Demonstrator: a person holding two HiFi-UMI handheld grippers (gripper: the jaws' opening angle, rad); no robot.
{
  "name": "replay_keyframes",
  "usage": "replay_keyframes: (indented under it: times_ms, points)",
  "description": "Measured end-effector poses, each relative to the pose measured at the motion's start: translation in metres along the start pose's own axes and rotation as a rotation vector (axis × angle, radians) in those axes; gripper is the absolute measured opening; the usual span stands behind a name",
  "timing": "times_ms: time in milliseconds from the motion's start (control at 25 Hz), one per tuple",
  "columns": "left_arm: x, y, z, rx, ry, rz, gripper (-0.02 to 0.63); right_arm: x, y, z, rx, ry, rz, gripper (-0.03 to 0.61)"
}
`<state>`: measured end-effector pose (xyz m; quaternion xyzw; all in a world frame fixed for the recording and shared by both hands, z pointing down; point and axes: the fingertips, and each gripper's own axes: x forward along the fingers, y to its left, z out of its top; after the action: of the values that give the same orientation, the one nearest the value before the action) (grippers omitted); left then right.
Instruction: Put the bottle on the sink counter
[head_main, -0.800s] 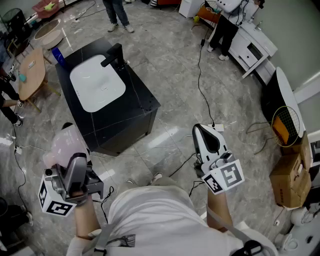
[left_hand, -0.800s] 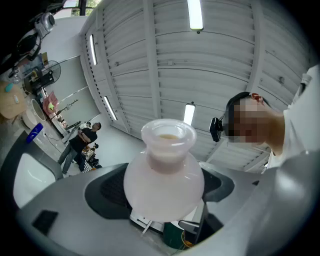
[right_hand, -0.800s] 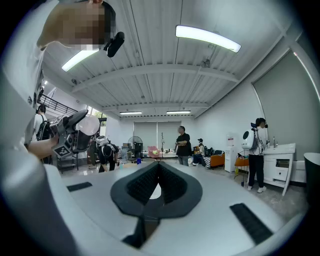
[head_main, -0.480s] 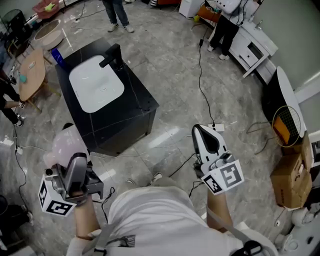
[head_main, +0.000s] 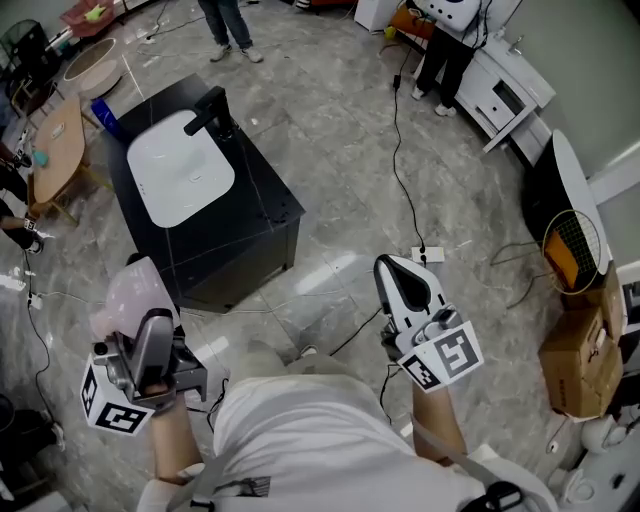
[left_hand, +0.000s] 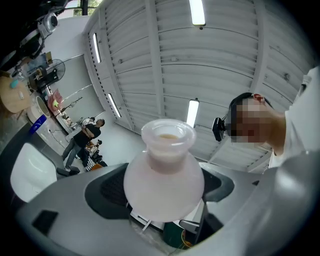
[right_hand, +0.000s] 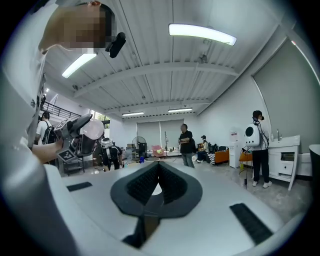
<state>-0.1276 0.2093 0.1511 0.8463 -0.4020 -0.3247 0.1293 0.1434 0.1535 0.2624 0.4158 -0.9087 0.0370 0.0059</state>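
My left gripper (head_main: 143, 318) is shut on a pale pink, round-bodied bottle (head_main: 130, 289), held at the lower left of the head view and pointing upward. In the left gripper view the bottle (left_hand: 164, 172) sits between the two grey jaws, its open neck toward the ceiling. The sink counter (head_main: 250, 215) is a black cabinet with a white basin (head_main: 180, 165) and a black faucet (head_main: 205, 110); it stands on the floor ahead and left, well apart from the bottle. My right gripper (head_main: 402, 285) is shut and holds nothing; its pads (right_hand: 170, 184) meet.
A round wooden table (head_main: 55, 140) stands left of the counter. Cables (head_main: 400, 180) trail across the grey floor. People stand at the top (head_main: 225, 25) and by a white cabinet (head_main: 510, 90). A cardboard box (head_main: 580, 360) and a racket (head_main: 570, 245) lie at the right.
The counter has drifted up and left in the head view. Both grippers stay about where they were, the right one slightly left. The bottle remains gripped.
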Motion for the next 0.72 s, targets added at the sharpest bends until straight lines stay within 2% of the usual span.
replay_keyframes:
  times_ms: [200, 440, 720]
  points:
    - [0.017, 0.025, -0.005, -0.023, 0.009, -0.015, 0.402, 0.021, -0.012, -0.002, -0.001, 0.019, -0.022, 0.011]
    - [0.045, 0.089, -0.009, -0.053, 0.047, -0.034, 0.402, 0.070, -0.023, -0.004, -0.013, 0.048, -0.069, 0.011]
    - [0.085, 0.154, -0.005, -0.137, 0.086, -0.079, 0.402, 0.138, -0.033, 0.005, -0.015, 0.073, -0.112, 0.011]
